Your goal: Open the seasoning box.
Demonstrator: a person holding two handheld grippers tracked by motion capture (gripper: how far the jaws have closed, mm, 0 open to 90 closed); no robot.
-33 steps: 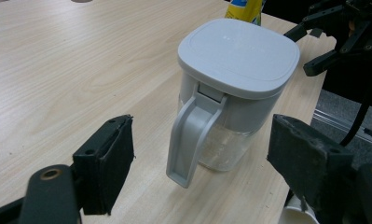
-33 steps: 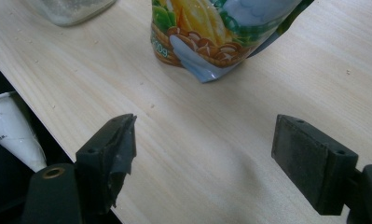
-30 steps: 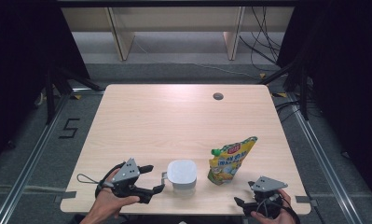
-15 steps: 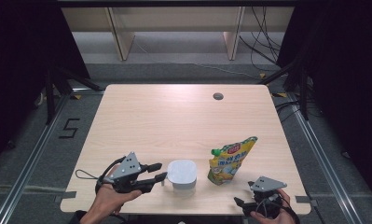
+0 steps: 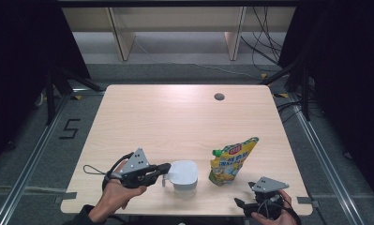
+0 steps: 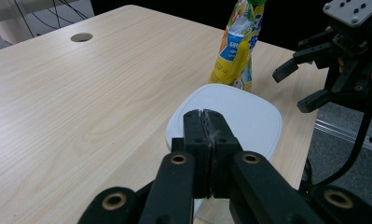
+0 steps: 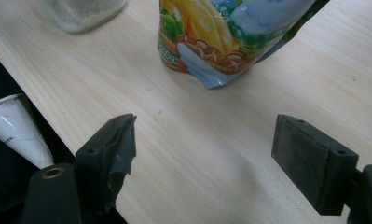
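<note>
A: Fingers, left gripper (image 6: pixel 207 122): black pads pressed flat together with nothing visible between them; they have just been closing. The tips sit over the near edge of the white lid (image 6: pixel 249 112).

B: And the container itself?

A: One clear jar (image 5: pixel 184 177) with a square, round-cornered white lid, standing upright near the front edge of the wooden table (image 5: pixel 175 117). In the high view the left gripper (image 5: pixel 165 168) lies level, its tips at the lid's left edge. Whether they touch it, I cannot tell.

B: Next entry?

A: One standing pouch (image 5: pixel 232 160), yellow and green print with a green cap, leaning slightly, just right of the jar and apart from it. The left gripper view shows it behind the lid (image 6: pixel 237 44).

B: Right gripper?

A: Right gripper (image 5: pixel 255 205), at the table's front right corner, held in the person's hand. Its jaws stand wide apart and empty, with bare tabletop between them, and point toward the pouch's base (image 7: pixel 221 42). The gripper is near the pouch, not touching it. The jar's frosted bottom (image 7: pixel 83 11) shows at the upper left of that view.
</note>
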